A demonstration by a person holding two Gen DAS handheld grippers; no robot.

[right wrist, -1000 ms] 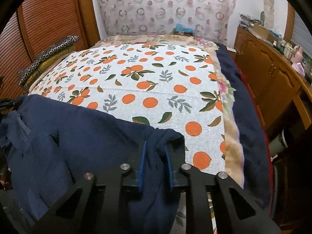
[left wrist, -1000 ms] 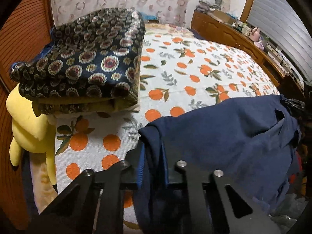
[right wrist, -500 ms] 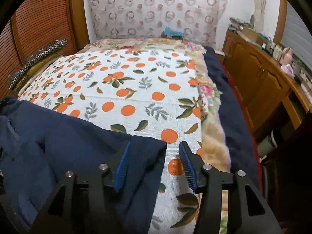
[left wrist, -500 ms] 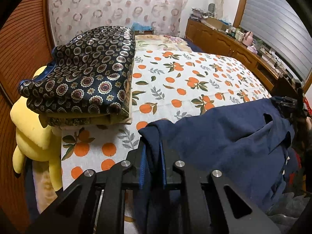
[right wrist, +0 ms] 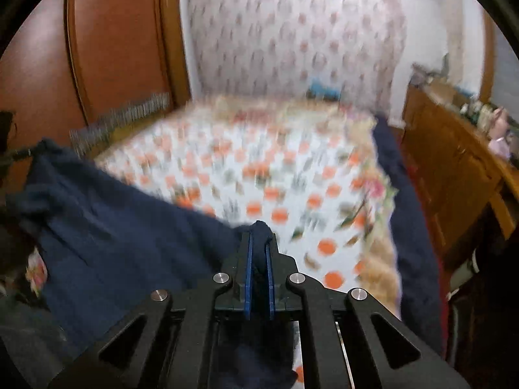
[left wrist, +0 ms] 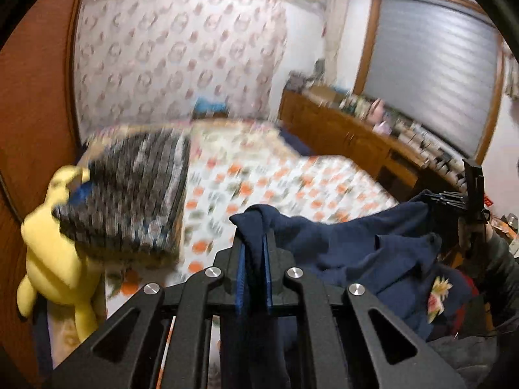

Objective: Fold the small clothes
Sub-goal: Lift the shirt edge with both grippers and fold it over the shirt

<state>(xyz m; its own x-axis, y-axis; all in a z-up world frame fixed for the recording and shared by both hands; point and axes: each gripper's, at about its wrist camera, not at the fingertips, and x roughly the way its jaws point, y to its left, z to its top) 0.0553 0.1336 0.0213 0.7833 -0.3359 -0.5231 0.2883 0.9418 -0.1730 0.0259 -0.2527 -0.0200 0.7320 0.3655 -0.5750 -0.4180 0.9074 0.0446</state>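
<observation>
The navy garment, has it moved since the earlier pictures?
Yes. The navy garment has risen: earlier it lay on the orange-print bedspread, now it hangs above it, stretched between the left gripper and the right gripper.

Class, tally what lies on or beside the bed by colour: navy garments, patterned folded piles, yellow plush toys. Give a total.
Navy garment: 1
Patterned pile: 1
Yellow plush toy: 1
Total: 3
</observation>
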